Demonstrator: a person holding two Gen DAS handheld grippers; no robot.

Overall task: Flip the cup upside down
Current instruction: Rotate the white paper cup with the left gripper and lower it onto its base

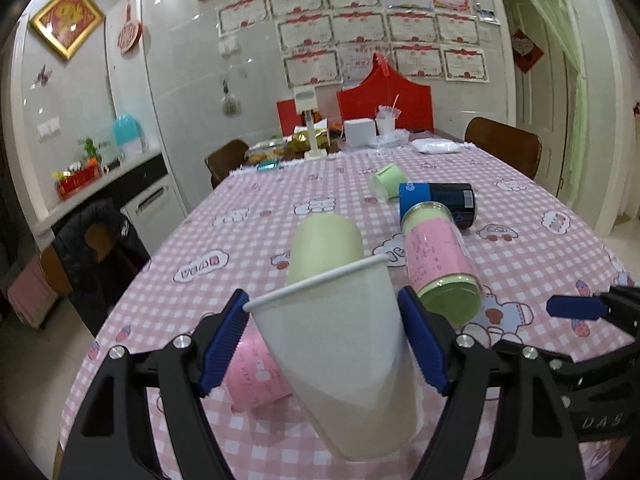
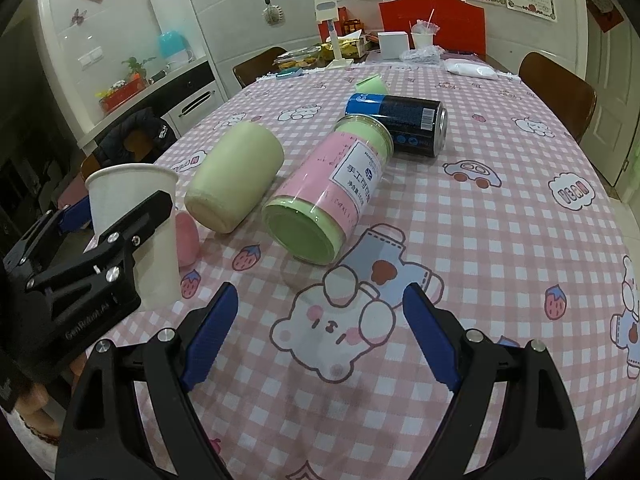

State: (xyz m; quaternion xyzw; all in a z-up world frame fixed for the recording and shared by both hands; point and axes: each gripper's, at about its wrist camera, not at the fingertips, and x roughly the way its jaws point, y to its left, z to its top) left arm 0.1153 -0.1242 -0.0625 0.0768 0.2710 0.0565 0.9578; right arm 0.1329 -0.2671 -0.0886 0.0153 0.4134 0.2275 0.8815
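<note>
A white paper cup (image 1: 336, 344) is held between the blue pads of my left gripper (image 1: 325, 340), rim up and tilted a little away from the camera. In the right wrist view the same cup (image 2: 132, 200) stands upright at the left with its base on or near the tablecloth, and the left gripper (image 2: 80, 248) closes around it. My right gripper (image 2: 316, 334) is open and empty above the pink checked tablecloth (image 2: 500, 240), to the right of the cup.
Lying on the table beyond the cup: a pale green cup (image 2: 236, 176), a pink-and-green jar (image 2: 328, 192), a blue-black can (image 2: 400, 124), a small green cup (image 2: 372, 84). A pink object (image 2: 186, 240) lies behind the white cup. Chairs and clutter stand at the far end.
</note>
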